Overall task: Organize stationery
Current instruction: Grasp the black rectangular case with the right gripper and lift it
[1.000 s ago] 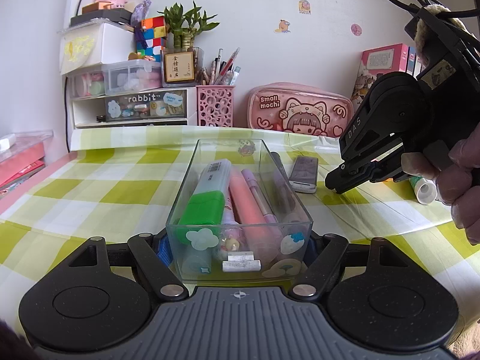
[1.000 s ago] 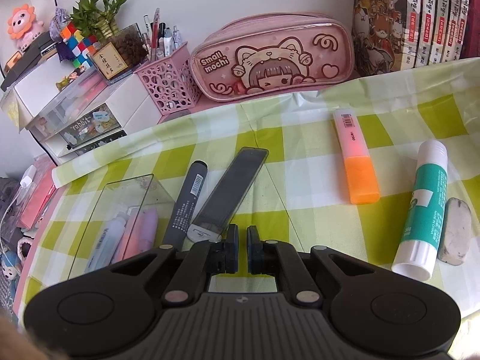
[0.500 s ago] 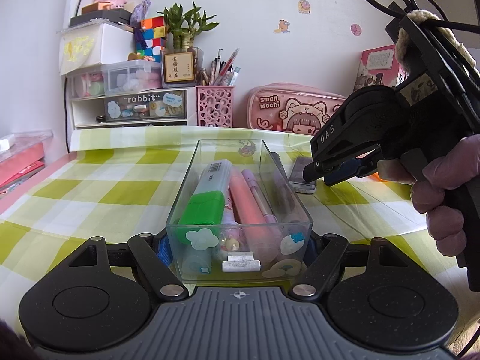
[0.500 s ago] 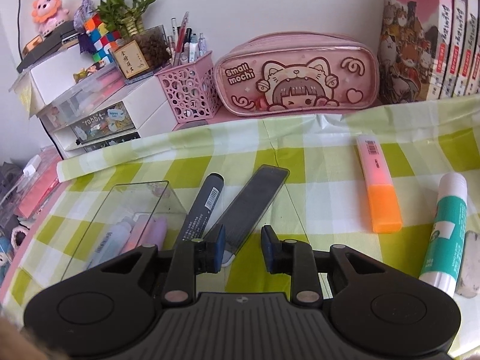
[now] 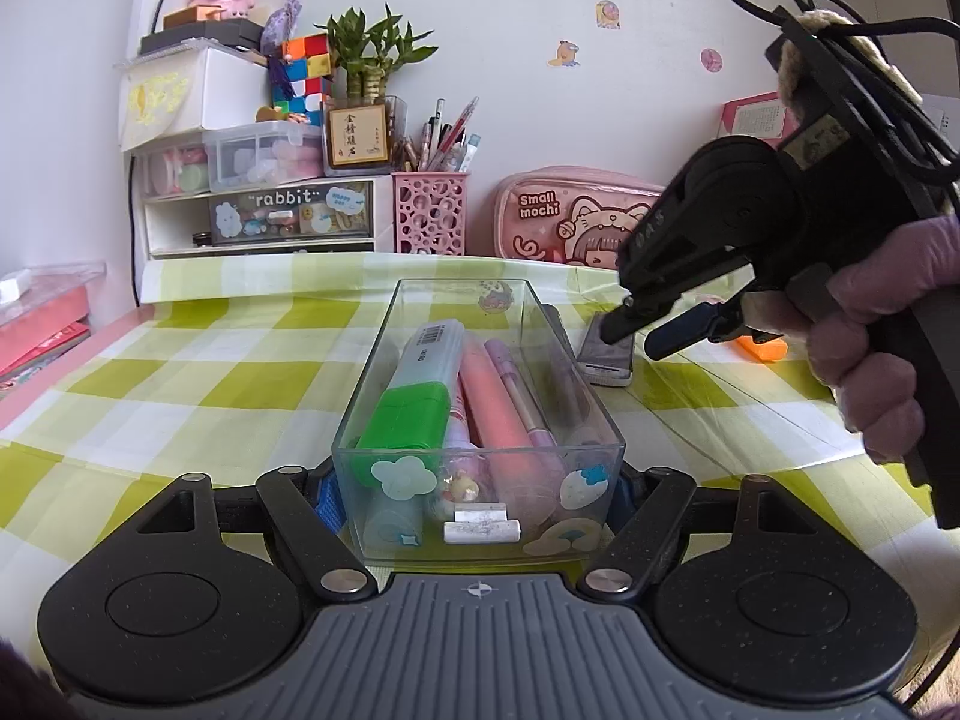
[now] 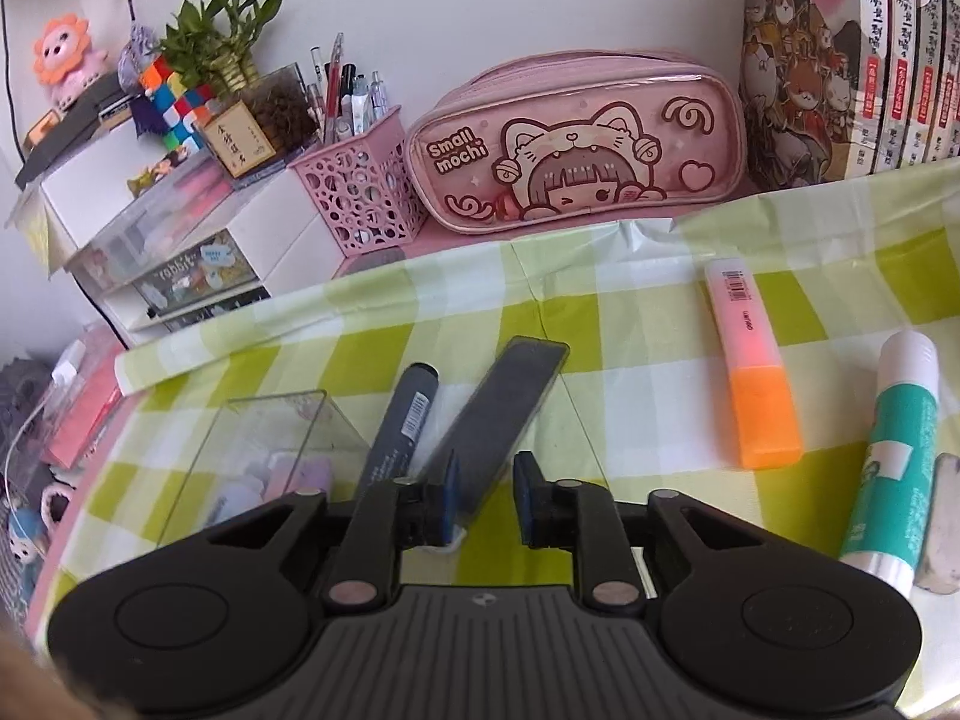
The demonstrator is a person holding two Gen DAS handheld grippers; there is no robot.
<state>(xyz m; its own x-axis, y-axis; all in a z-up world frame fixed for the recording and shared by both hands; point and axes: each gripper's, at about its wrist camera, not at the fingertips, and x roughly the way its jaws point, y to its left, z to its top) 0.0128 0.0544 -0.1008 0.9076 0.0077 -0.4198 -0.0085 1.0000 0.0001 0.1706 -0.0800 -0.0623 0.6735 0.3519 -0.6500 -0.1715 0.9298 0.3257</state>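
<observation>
From the left wrist view, the left gripper (image 5: 477, 489) is clamping the near end of the clear plastic box (image 5: 480, 420), steadying it on the green checked tablecloth (image 5: 180, 396). The box is already holding a green-capped highlighter (image 5: 420, 396), a pink marker (image 5: 498, 414) and a slim lilac pen (image 5: 519, 390). Its walls are hard, glossy and slippery, so a nudge from the other tool could be sliding it out of the pads. To its right, a hand is holding the right gripper (image 5: 651, 336) low over a flat grey case (image 5: 606, 354).

From the right wrist view, the right gripper (image 6: 486, 495) is released; its jaws have just been opening, and the near end of that flat, matte, rectangular grey case (image 6: 498, 408) is lying between them, though whether the left pad is brushing it I cannot quite tell. A round dark marker (image 6: 405, 420) is lying just beside it, against the box wall. Closing off-centre could be pinching the marker too, or skidding the thin case away. The orange highlighter (image 6: 753, 372), the smooth glue stick (image 6: 894, 462) and a grey eraser (image 6: 948, 528) are waiting further right.
</observation>
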